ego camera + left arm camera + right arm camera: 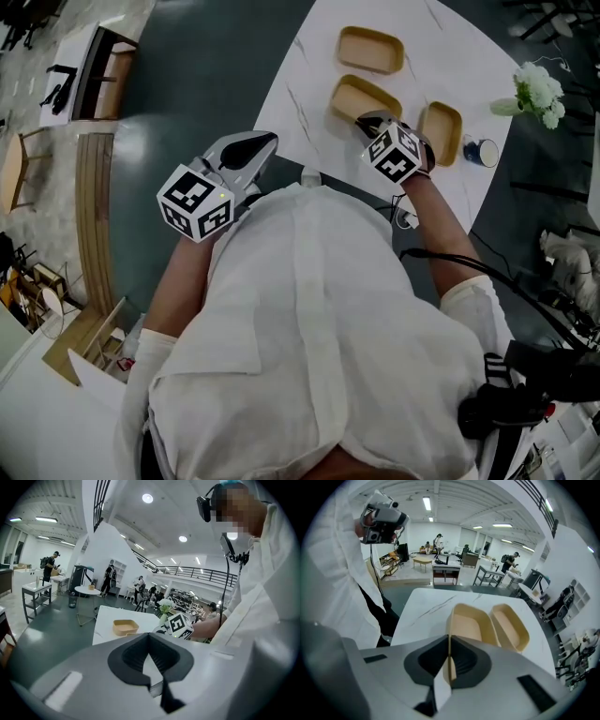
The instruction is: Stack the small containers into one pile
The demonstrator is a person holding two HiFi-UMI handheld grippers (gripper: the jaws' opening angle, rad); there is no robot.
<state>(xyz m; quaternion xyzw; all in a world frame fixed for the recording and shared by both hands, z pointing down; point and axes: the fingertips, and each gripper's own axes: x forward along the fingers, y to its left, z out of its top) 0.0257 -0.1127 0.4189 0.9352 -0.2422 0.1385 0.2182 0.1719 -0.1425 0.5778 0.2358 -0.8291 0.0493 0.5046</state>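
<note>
Three tan containers lie on the white table (300, 84): a far one (370, 49), a middle one (361, 97) and a right one (441, 131). My right gripper (368, 121) is at the middle container's near end. In the right gripper view its jaws (449, 662) are shut on the thin rim of that container (469, 626), and another container (511, 625) lies just to the right. My left gripper (255, 146) hangs off the table's near-left edge by my chest. Its jaws (149, 641) are shut on nothing. That view shows one container (125, 627) and the right gripper's marker cube (181, 625).
White flowers (539, 92) and a blue mug (482, 152) stand at the table's right edge. A cable (405, 217) trails off the near edge. Wooden furniture (94, 216) stands on the dark floor to the left. People stand far off in the hall.
</note>
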